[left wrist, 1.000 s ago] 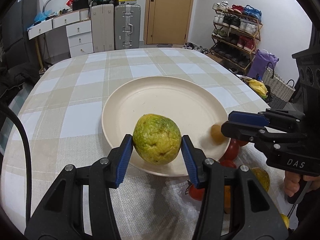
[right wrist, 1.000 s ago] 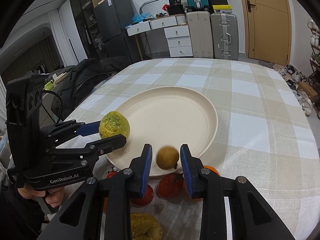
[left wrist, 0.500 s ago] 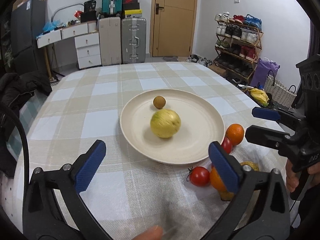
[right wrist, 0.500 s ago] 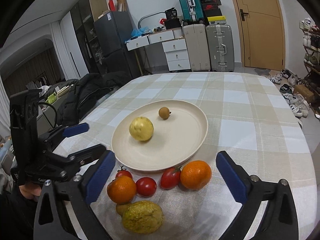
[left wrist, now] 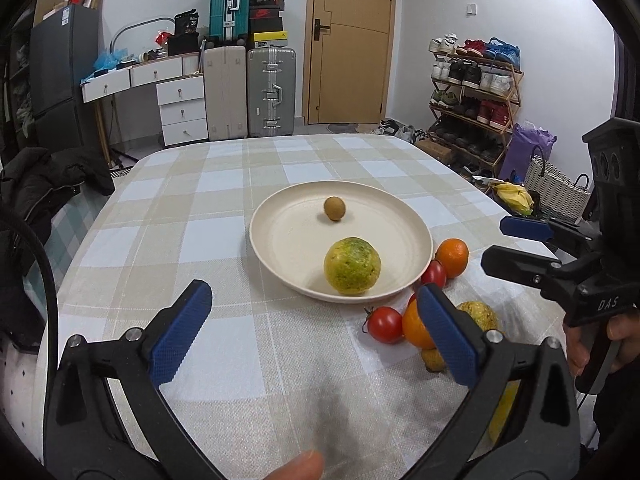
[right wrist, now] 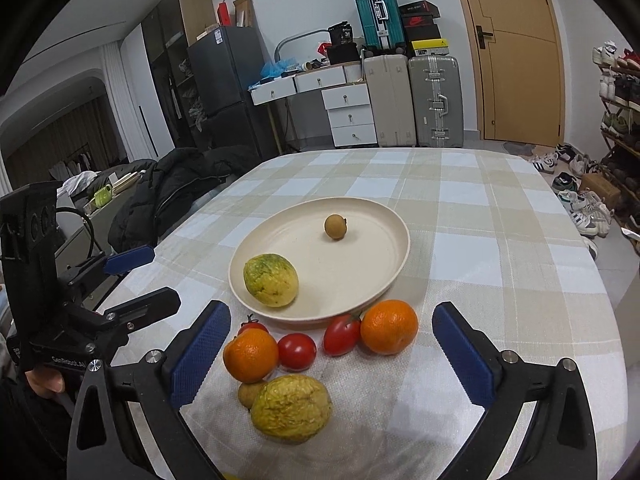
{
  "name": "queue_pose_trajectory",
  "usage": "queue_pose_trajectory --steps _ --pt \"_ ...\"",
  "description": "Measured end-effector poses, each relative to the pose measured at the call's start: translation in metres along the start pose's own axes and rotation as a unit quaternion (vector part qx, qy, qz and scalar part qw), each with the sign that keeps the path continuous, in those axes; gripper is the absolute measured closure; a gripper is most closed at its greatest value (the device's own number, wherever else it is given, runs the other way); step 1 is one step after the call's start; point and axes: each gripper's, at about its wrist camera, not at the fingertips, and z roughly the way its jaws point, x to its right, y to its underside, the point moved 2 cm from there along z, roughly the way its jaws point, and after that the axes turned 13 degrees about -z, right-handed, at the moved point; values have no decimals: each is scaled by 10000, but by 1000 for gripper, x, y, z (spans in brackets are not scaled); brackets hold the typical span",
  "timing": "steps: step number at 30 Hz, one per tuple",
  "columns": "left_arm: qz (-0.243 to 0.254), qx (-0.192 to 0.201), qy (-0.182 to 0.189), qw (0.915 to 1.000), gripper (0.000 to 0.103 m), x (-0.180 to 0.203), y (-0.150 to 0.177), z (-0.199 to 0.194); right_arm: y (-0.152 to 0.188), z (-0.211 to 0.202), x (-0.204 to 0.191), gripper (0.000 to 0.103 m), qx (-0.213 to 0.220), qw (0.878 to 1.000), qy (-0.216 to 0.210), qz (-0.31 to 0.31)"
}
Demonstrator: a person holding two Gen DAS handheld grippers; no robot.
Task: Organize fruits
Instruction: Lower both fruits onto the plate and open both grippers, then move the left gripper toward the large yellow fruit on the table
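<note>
A cream plate holds a yellow-green round fruit near its front rim and a small brown fruit further back. Beside the plate's near edge lie two oranges, tomatoes and a wrinkled yellow fruit. My left gripper is open and empty, back from the plate. My right gripper is open and empty above the loose fruit.
The table has a checked beige cloth. A dark coat lies off the left edge. Suitcases, drawers and a shoe rack stand behind the table.
Both grippers let go of their fruits onto the plate, opened wide and drew back toward the near edge of the table.
</note>
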Motion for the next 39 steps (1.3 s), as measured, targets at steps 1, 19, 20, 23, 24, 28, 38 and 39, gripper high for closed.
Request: queue_pose_trajectory --steps 1,19,20,23,24,28,38,39 --pt "1 -1 -17 10000 1 -1 2 -2 1 -1 -1 0 12 10000 1 15" --pt "54 47 -115 9999 1 -4 30 -27 30 -34 -11 0 115 9998 109 78" --pt "75 56 -125 9999 1 -3 32 -29 31 -36 -11 0 118 9998 126 97" --pt "63 30 -87 9999 1 -2 36 -32 36 -43 -13 0 164 9997 130 156" --pt "61 22 -85 9999 1 -3 37 -32 37 -45 -14 0 160 9996 151 156" --pt "57 -6 -113 9999 1 -3 42 -33 45 -47 -18 0 19 9995 266 181" --pt "-20 -239 -1 9997 1 -2 58 -32 54 -53 -38 0 -23 9997 237 22" --pt "2 -246 3 9997 1 -1 61 -33 55 -53 -39 0 -33 9996 268 6"
